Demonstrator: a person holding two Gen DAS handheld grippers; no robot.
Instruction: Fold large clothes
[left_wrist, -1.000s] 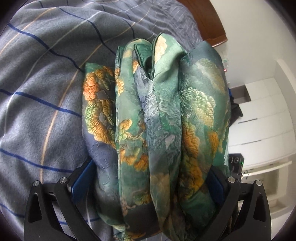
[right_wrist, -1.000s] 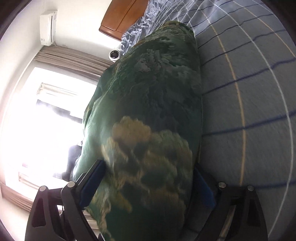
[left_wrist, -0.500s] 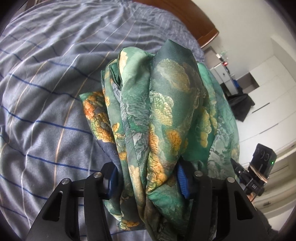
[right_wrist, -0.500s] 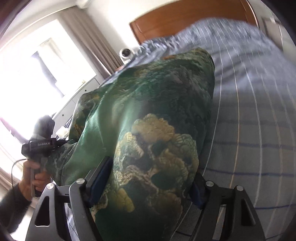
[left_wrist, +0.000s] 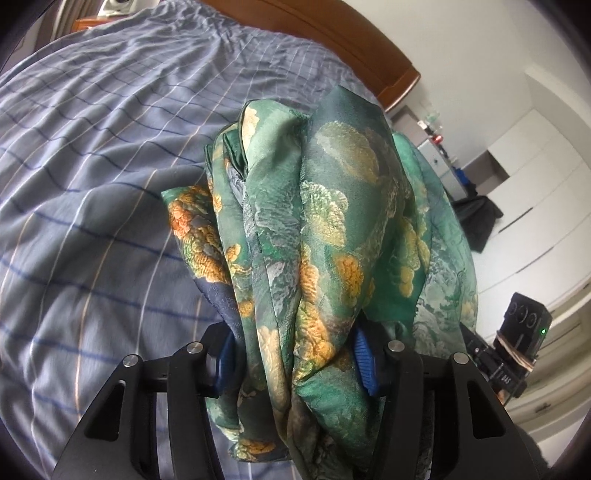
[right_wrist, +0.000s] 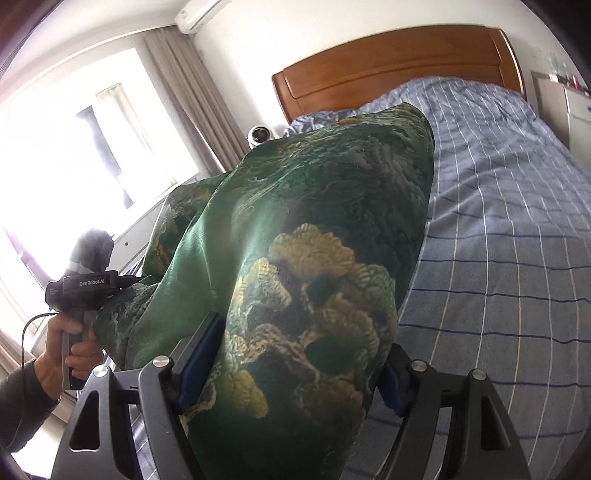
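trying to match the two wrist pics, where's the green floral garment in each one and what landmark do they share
Left wrist view: the green floral garment fills the centre, bunched upright between the left gripper fingers.
Right wrist view: it fills the centre-left, clamped in the right gripper.
Shared landmark: the wooden headboard, top right in the left view, top centre in the right.

"genrobot.ai", apparently, on left gripper (right_wrist: 79, 291)

dress (left_wrist: 332, 229): shiny, smooth green cloth
bed cover (left_wrist: 92, 155): soft, matt striped cloth
headboard (right_wrist: 388, 66): smooth, glossy brown wood
left gripper (left_wrist: 295, 354): matt black plastic
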